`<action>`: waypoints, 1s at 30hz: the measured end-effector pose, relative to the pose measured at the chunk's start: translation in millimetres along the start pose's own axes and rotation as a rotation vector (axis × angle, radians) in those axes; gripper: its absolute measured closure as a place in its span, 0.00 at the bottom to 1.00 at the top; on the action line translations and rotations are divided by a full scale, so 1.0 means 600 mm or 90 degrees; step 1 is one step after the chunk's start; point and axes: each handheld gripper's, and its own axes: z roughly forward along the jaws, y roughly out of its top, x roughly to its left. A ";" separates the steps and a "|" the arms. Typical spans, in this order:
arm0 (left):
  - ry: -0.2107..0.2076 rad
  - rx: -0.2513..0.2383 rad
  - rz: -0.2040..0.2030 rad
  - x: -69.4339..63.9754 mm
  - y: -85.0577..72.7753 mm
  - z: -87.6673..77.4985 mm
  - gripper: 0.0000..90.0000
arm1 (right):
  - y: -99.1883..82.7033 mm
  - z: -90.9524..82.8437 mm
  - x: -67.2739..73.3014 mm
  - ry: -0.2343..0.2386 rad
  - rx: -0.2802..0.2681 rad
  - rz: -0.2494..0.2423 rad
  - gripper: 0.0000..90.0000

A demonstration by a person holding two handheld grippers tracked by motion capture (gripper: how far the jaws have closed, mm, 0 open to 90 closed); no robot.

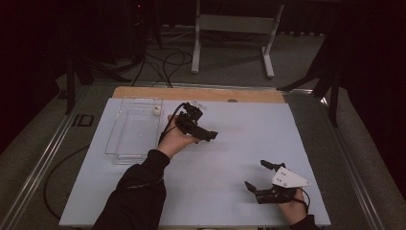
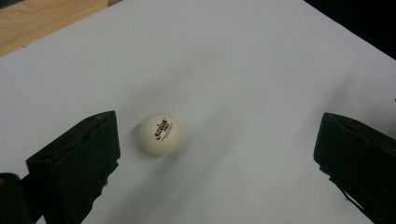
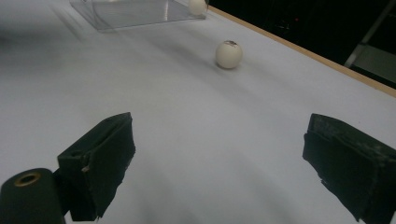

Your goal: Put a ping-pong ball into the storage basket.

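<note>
White ball (image 2: 159,134) between wide-spread left claw (image 2: 217,154) jaws, nearer one jaw.

Your left tool (image 1: 209,134) sits mid-surface (image 1: 239,143), just right of the clear tray (image 1: 125,143), with a ball (image 2: 159,134) on the surface between its jaws, nearer the left one. Another ball (image 1: 156,110) lies in the tray's far corner. Your right tool (image 1: 261,177) is near the front right edge.

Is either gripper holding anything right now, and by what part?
Nothing is held. The left gripper is open around the ball; the right gripper is open over bare table.
</note>
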 end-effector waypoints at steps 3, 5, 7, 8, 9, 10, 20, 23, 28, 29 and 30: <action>-0.002 -0.001 -0.001 0.000 0.000 0.003 0.02 | 0.000 0.000 0.000 0.000 0.000 -0.001 0.10; -0.002 0.000 -0.002 0.001 -0.002 0.011 0.02 | 0.000 0.000 0.000 0.001 0.001 0.002 0.10; 0.000 0.000 -0.006 0.002 -0.003 0.017 0.02 | 0.000 0.000 0.000 0.002 0.000 0.001 0.10; -0.001 0.002 -0.007 0.003 -0.004 0.019 0.02 | 0.000 0.000 0.000 0.002 -0.001 0.002 0.10; -0.003 0.006 -0.007 0.004 -0.004 0.023 0.02 | 0.000 0.000 0.000 0.001 0.000 0.002 0.10; -0.001 0.007 -0.008 0.004 -0.005 0.025 0.02 | 0.000 0.000 0.000 0.001 0.000 0.002 0.10; -0.002 0.011 -0.009 0.006 -0.011 0.051 0.10 | 0.000 0.000 0.000 0.004 0.002 0.003 0.10; 0.002 0.013 -0.011 0.006 -0.011 0.056 0.13 | 0.000 -0.001 0.000 0.004 -0.001 0.002 0.10; 0.014 0.025 -0.013 0.006 -0.012 0.067 0.17 | 0.000 -0.001 0.000 0.005 -0.001 0.001 0.10; 0.014 0.025 -0.013 0.006 -0.012 0.067 0.18 | 0.000 -0.001 0.000 0.005 -0.001 0.001 0.10; 0.020 0.028 -0.014 0.004 -0.014 0.072 0.18 | 0.000 -0.001 0.000 0.005 -0.001 0.002 0.10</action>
